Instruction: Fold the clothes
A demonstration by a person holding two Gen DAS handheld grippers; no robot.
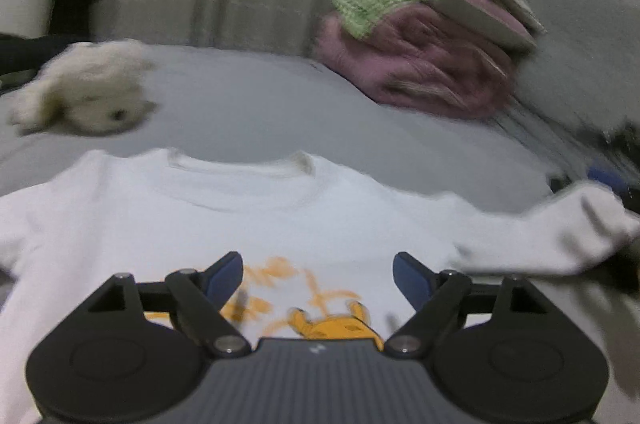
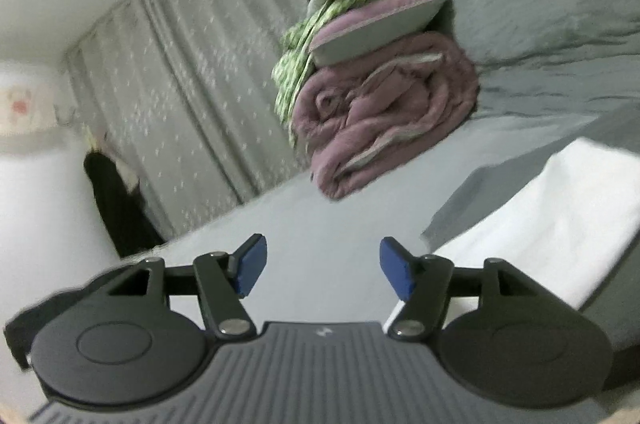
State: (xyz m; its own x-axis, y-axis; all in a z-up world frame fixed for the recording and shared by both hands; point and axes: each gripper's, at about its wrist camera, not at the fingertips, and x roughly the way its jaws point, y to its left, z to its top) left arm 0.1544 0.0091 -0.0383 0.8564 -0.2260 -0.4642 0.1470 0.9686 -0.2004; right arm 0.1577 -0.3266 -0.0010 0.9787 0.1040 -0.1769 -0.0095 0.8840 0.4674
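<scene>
Both hand-held grippers, left and right, are wide open and hold nothing. Below the left one, a white cartoon-print shirt lies flat on the grey bed.

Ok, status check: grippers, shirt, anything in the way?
Left gripper open above white shirt. Right gripper open, empty. Shirt flat, unfolded, collar away. Stuffed toy and blanket pile clear of it.
</scene>
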